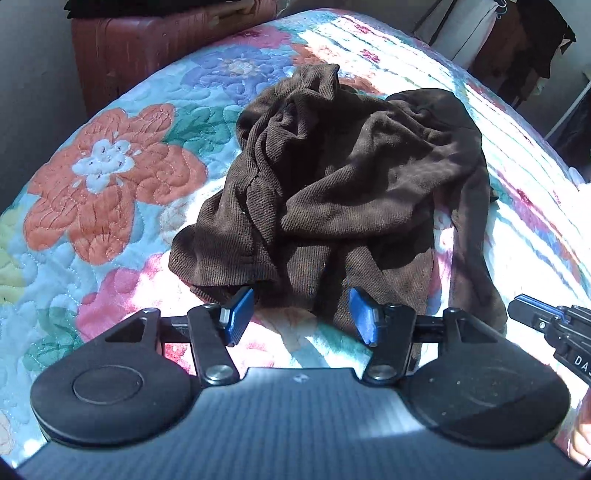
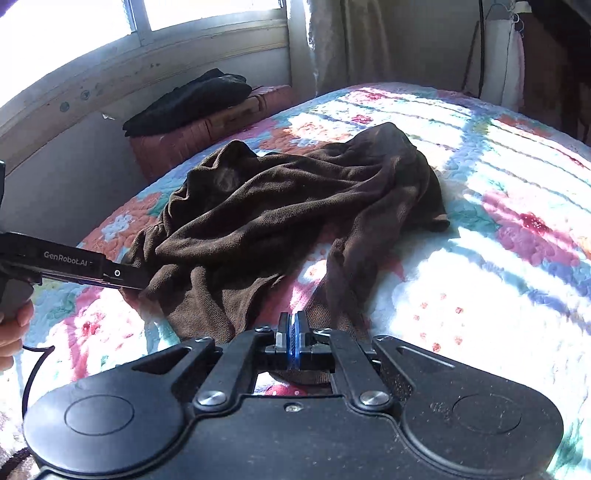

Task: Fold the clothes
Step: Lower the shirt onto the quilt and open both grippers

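We see a brown garment [image 1: 332, 192] lying crumpled on a flowered quilt [image 1: 110, 177], filling the middle of the frame in both views. Its cloth is bunched in ridges and folds, with one edge reaching down toward the lower middle of each frame.

In the left wrist view, the left gripper [image 1: 301, 315] sits at the lower middle of the frame. Its jaws stand apart, and the blue pads [image 1: 240, 312] carry no cloth between them. The lower edge of the garment lies just above and behind the pads; we cannot tell whether the left pad touches it. The tip of the right gripper [image 1: 532, 314] enters at the lower right of this frame, beside the right edge of the garment.

In the right wrist view, the right gripper [image 2: 293, 332] sits at the lower middle of the frame. Its jaws are drawn together, clamped on the near edge of the garment [image 2: 295, 206], and brown cloth shows both above and below the pads. The left gripper [image 2: 129, 277] enters from the left of this frame, its tip at the left edge of the garment. Part of a hand [image 2: 14, 332] shows at the far left edge.

A red suitcase [image 2: 207, 129] stands at the upper left beyond the quilt [image 2: 498, 258], with a dark cloth [image 2: 192, 99] on top of it, below a window [image 2: 147, 22].
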{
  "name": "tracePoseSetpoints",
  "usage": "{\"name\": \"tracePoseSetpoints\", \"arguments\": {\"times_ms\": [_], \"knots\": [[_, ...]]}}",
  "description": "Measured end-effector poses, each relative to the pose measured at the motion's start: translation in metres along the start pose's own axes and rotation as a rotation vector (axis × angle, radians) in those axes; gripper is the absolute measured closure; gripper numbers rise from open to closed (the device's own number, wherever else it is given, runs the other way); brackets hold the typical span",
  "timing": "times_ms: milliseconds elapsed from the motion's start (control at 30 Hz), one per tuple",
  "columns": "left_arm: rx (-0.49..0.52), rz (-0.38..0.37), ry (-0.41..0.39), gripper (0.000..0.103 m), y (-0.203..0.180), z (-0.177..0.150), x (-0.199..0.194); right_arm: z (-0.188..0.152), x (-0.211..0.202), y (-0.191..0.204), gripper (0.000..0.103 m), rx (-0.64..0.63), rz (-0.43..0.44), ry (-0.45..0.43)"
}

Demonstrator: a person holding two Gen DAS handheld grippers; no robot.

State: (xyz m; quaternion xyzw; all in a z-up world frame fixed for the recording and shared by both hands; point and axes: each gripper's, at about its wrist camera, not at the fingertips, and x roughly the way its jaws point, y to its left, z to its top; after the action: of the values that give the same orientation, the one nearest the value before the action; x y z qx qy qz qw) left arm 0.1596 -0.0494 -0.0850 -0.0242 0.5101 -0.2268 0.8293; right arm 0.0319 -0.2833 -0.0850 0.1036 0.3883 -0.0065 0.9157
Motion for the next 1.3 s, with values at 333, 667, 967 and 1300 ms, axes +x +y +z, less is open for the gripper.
{"name": "tracePoseSetpoints", "arguments": {"times_ms": [333,667,967,1300], "knots": [[-0.015,-0.071,0.078,0.029,-0.038,-0.016,0.042,-0.027,0.043,-0.002,0.042,0.034,-0.081,0.06],[0.126,-0.021,-0.027,0.097,-0.064,-0.017,0.019,-0.021,0.015,-0.003,0.094,-0.092,-0.17,-0.013],[0.183,-0.209,-0.05,0.097,-0.117,-0.032,-0.009,-0.003,-0.05,-0.066,0.094,-0.077,-0.375,-0.157],[0.304,-0.351,0.043,0.097,-0.167,-0.062,-0.002,-0.004,-0.077,-0.132,0.094,0.0,-0.671,-0.13]]}}
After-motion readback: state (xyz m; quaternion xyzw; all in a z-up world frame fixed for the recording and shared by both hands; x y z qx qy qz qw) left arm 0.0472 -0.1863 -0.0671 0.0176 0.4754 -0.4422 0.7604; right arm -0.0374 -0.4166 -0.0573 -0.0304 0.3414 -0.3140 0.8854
